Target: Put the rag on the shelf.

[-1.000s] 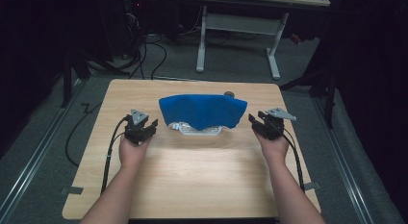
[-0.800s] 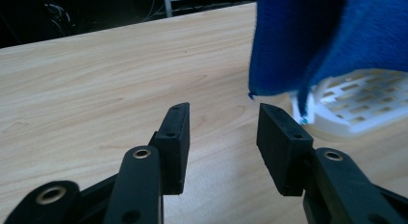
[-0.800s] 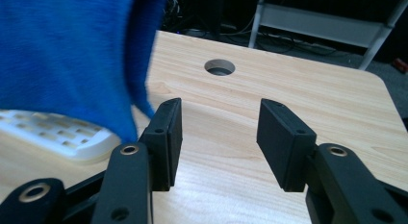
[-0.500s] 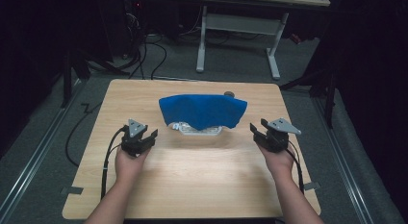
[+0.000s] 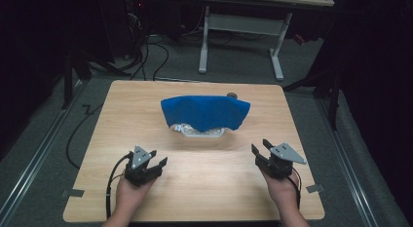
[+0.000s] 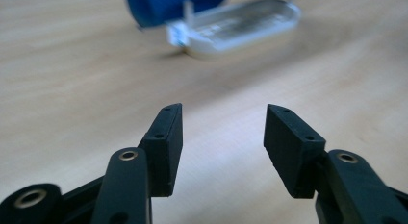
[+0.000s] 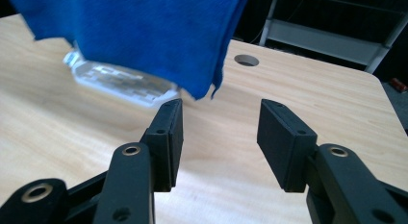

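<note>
Blue cloth [image 5: 205, 111] draped over a clear plastic container [image 5: 200, 131], mid-worktop [image 5: 311, 188], slightly toward the far side. Left tool [image 5: 155, 158] down at the near left, jaws apart and just been opening, nothing between them. Right tool [image 5: 260, 150] at the near right, jaws apart, just easing closer, gap bare. Both well apart from the cloth. Possibly a label [image 6: 177, 34] on the container's end, too blurred to tell.

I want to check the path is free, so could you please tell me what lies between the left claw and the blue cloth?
Nothing: the high view shows bare wooden table between the open left claw and the blue cloth draped over a clear tray.
</note>
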{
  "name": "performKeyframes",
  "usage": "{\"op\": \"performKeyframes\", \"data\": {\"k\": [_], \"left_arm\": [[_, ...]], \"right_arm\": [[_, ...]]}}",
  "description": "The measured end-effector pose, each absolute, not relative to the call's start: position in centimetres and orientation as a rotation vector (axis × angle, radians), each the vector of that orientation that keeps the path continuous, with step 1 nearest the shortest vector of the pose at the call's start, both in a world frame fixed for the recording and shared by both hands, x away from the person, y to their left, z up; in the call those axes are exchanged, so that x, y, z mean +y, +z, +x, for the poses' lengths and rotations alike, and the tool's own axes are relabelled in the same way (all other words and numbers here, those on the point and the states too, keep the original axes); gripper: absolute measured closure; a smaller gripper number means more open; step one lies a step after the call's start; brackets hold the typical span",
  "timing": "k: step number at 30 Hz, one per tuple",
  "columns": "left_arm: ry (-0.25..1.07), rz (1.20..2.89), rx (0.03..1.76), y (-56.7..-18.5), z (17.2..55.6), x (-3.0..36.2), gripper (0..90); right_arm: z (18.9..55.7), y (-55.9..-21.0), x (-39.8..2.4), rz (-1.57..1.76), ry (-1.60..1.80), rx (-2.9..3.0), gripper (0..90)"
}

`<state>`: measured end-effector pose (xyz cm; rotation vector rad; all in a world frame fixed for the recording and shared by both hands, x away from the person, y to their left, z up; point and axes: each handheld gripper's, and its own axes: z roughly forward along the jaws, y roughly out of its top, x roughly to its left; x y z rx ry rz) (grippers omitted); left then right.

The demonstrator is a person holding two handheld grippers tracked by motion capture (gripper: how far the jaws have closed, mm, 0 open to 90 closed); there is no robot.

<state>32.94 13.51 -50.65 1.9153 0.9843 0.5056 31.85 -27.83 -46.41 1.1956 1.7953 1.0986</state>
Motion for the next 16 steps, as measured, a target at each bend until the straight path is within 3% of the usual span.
{"op": "performKeyframes", "data": {"k": [6, 16], "left_arm": [[0.397, 2.001, 0.898, -51.7, 29.3, 11.3, 46.5], [0.417, 2.015, 0.894, -51.9, 29.6, 10.9, 45.8]], "right_arm": [[28.2, -49.0, -27.0, 1.21, 1.082, 1.856, 49.3], [27.2, -50.6, -25.8, 1.195, 1.037, 1.951, 47.4]]}}
